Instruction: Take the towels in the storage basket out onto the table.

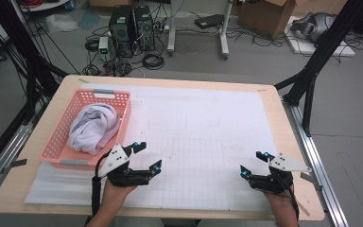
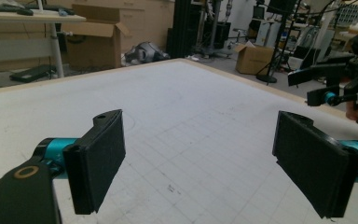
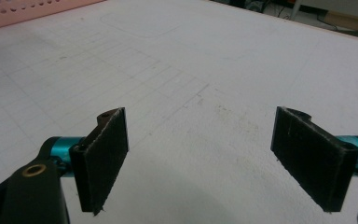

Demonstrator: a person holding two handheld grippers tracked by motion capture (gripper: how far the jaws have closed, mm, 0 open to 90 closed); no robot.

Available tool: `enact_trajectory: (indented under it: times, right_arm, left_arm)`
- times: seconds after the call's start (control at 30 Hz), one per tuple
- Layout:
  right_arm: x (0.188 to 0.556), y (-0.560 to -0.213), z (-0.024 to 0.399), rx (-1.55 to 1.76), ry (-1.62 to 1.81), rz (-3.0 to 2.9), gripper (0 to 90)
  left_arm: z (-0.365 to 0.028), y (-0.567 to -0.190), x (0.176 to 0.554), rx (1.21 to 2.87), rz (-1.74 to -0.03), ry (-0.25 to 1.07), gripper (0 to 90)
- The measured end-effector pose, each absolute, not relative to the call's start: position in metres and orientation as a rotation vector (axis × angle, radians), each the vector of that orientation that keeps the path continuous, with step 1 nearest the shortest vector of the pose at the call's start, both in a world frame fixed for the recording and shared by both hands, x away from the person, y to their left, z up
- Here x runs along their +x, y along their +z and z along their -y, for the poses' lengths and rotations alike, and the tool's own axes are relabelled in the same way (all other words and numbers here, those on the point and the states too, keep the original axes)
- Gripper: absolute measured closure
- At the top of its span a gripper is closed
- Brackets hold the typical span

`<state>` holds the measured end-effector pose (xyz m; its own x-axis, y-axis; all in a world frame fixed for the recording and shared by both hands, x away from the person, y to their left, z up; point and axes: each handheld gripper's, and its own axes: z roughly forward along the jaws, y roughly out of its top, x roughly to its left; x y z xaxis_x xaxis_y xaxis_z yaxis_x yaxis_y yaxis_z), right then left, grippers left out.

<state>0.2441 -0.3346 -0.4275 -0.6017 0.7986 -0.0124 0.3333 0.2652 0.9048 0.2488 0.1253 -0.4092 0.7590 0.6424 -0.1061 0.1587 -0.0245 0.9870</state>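
We note the white gridded mat across mid-frame, its centre bare, likely kept as working space. At left sits the pink basket, with the white cloth bundled inside, probably staged for pickup. Left gripper, lower left beside the basket: jaws wide, empty. Right gripper, lower right: wide, touching nothing.

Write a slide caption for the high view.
Both grippers, left and right, held open over the gridded mat; white towel bunched in pink basket.
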Motion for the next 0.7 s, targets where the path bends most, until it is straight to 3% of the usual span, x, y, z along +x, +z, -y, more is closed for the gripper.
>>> enact_trajectory:
  times: [0.7]
  right_arm:
    - [0.244, -0.429, 0.335, 1.024, 1.295, -2.069, 17.9]
  left_arm:
    - [-0.161, -0.358, 0.265, 1.502, -0.696, 0.491, 16.7]
